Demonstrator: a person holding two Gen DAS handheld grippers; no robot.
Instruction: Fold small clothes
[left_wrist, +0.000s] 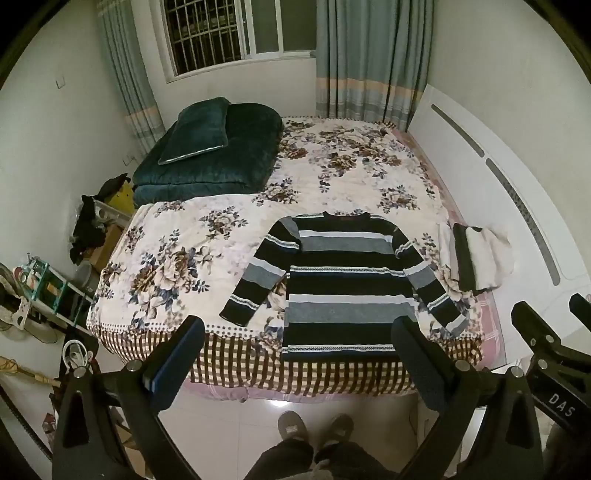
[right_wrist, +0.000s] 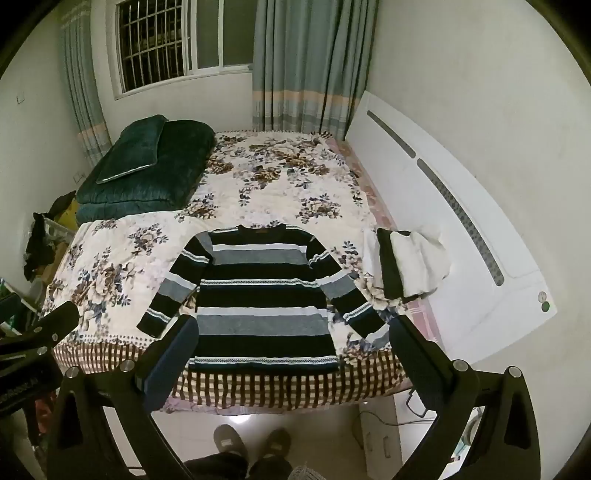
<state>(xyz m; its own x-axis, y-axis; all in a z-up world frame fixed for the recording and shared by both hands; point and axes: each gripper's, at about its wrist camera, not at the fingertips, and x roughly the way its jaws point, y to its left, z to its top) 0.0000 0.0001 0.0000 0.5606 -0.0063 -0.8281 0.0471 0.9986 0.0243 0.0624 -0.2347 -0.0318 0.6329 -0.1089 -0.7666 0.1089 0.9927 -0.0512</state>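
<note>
A black, grey and white striped sweater (left_wrist: 343, 284) lies flat on the floral bed cover, sleeves spread, hem at the bed's near edge; it also shows in the right wrist view (right_wrist: 262, 299). My left gripper (left_wrist: 299, 354) is open and empty, held high above the bed's near edge, in front of the hem. My right gripper (right_wrist: 291, 354) is open and empty at about the same height, just to the right; its fingers (left_wrist: 535, 332) show in the left wrist view. Neither touches the sweater.
A pile of folded white and black clothes (left_wrist: 476, 254) lies on the bed's right edge by the white headboard (left_wrist: 498, 177). A dark green folded quilt and pillow (left_wrist: 207, 147) sit at the far left. Shelves and clutter (left_wrist: 55, 288) stand left. The person's slippered feet (left_wrist: 314, 428) stand below.
</note>
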